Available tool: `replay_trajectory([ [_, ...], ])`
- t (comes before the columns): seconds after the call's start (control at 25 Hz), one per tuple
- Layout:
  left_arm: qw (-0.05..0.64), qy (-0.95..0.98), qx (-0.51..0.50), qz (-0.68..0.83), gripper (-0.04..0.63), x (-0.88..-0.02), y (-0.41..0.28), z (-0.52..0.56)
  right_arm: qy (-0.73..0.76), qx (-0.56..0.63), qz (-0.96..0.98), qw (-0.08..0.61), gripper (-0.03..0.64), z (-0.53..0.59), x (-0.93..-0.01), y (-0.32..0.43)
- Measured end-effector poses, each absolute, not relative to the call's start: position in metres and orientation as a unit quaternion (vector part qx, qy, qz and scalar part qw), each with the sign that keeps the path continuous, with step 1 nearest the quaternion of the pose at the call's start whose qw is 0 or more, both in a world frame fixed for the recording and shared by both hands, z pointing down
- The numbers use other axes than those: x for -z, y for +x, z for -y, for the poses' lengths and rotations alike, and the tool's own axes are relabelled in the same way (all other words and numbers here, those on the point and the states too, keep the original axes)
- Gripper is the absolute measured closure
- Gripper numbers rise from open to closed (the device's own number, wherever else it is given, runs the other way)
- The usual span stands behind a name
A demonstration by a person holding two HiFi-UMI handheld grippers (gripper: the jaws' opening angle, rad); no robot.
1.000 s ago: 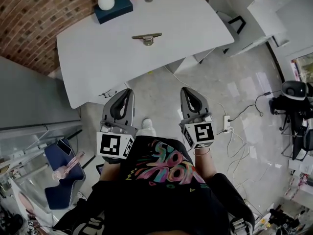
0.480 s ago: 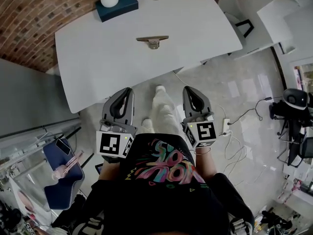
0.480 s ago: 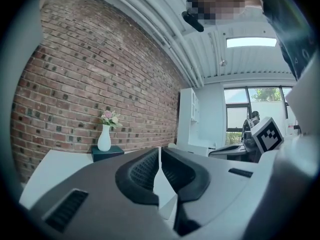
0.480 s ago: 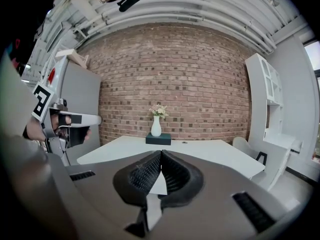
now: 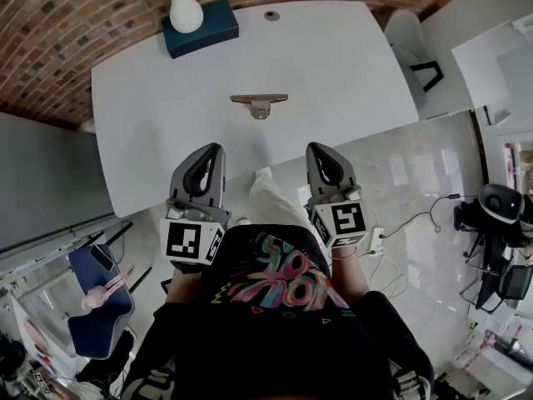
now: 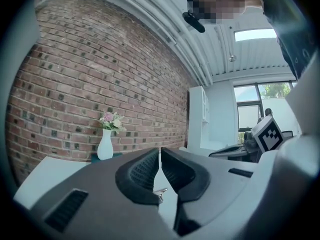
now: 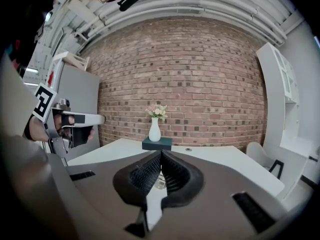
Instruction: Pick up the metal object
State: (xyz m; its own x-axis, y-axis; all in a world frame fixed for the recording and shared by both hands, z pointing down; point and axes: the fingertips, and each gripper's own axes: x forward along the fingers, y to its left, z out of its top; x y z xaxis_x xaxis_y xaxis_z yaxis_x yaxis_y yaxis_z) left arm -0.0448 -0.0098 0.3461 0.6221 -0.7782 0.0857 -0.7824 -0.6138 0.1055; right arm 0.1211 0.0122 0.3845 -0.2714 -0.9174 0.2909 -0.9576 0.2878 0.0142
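The metal object [image 5: 259, 103], perhaps a bracket, is seen lying near the middle of the table [image 5: 158, 98]. The left claw [image 5: 214, 147] and right claw [image 5: 316, 147] are held clenched, empty, at the table's near edge.

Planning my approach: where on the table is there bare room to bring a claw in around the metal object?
The white table is bare left and right of the metal object and along the near edge before it. Only the far left corner is crowded: a vase on a dark box.
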Motion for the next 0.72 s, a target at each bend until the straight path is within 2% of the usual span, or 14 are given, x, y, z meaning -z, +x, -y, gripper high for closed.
replay_trajectory([
  [0.4, 0.042, 0.868, -0.006, 0.495, 0.561, -0.323, -0.011, 0.105, 0.521, -0.064, 0.843, 0.117, 0.6, 0.107, -0.371, 0.146],
  [0.72, 0.048, 0.844, -0.01, 0.534, 0.561, -0.326, -0.013, 0.147, 0.473, -0.062, 0.869, 0.13, 0.598, 0.164, -0.376, 0.141],
])
